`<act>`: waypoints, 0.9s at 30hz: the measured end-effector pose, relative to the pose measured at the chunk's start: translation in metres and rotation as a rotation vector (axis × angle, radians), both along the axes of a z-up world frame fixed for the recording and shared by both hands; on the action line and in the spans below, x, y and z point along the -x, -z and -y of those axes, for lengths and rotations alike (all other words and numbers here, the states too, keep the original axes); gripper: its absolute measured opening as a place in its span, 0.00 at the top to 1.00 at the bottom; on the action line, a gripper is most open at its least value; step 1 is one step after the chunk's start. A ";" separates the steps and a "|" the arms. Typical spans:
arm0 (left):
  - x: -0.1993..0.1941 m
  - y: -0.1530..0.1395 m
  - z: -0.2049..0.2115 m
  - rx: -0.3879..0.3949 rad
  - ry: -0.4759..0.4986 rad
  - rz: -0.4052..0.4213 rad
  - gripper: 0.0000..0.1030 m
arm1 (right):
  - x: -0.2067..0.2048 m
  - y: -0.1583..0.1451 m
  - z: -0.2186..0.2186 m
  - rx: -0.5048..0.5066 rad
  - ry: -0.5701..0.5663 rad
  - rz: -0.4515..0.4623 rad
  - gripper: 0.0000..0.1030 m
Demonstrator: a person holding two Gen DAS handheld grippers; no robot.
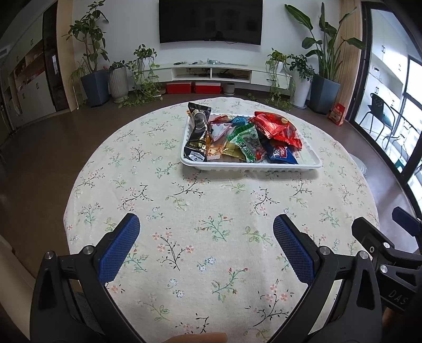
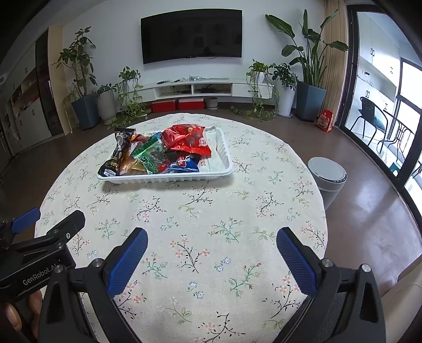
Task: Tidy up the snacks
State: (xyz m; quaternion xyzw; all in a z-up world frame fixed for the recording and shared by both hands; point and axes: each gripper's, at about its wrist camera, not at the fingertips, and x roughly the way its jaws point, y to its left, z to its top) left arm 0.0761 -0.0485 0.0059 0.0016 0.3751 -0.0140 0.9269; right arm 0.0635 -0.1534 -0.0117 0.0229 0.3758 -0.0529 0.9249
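A white plastic tray (image 1: 250, 166) sits on the far half of the round floral-cloth table (image 1: 200, 237). It holds several snack packets: a black packet (image 1: 197, 132) at its left end, a green one (image 1: 245, 142), a red one (image 1: 277, 126) and a blue one (image 1: 283, 155). The tray also shows in the right wrist view (image 2: 168, 178), with the red packet (image 2: 188, 139) on top. My left gripper (image 1: 205, 227) is open and empty above the near cloth. My right gripper (image 2: 211, 240) is open and empty, to the right of the left one.
A grey lidded bin (image 2: 327, 176) stands on the floor by the table's right edge. Potted plants (image 1: 92, 52), a TV cabinet (image 1: 211, 71) and a wall TV (image 1: 211, 21) line the far wall. Glass doors (image 2: 382, 92) are at the right.
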 end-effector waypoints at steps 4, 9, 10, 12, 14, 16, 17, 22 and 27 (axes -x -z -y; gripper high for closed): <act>0.000 0.001 0.001 -0.002 0.003 -0.002 0.00 | 0.000 0.001 -0.001 0.000 -0.003 -0.004 0.03; 0.001 0.001 0.001 0.000 0.003 -0.003 0.00 | 0.000 0.001 0.000 -0.001 -0.003 -0.008 0.03; 0.000 0.001 0.001 0.000 0.003 -0.003 0.00 | 0.000 0.001 0.000 -0.001 -0.003 -0.009 0.03; 0.000 0.001 0.001 0.000 0.005 -0.004 0.00 | 0.000 0.001 0.000 -0.001 -0.004 -0.009 0.03; 0.001 0.002 0.001 -0.001 0.005 -0.004 0.00 | 0.000 0.001 0.000 -0.001 -0.004 -0.009 0.03; 0.001 0.002 0.001 0.000 0.006 -0.005 0.00 | 0.000 0.001 0.000 -0.001 -0.003 -0.009 0.03; 0.001 0.002 0.001 0.000 0.006 -0.005 0.00 | 0.000 0.001 0.000 -0.001 -0.003 -0.009 0.03; 0.001 0.002 0.002 -0.001 0.007 -0.005 0.00 | 0.000 0.001 0.000 -0.001 -0.003 -0.009 0.03; 0.001 0.003 0.002 -0.002 0.008 -0.006 0.00 | 0.000 0.001 0.000 0.000 -0.004 -0.011 0.03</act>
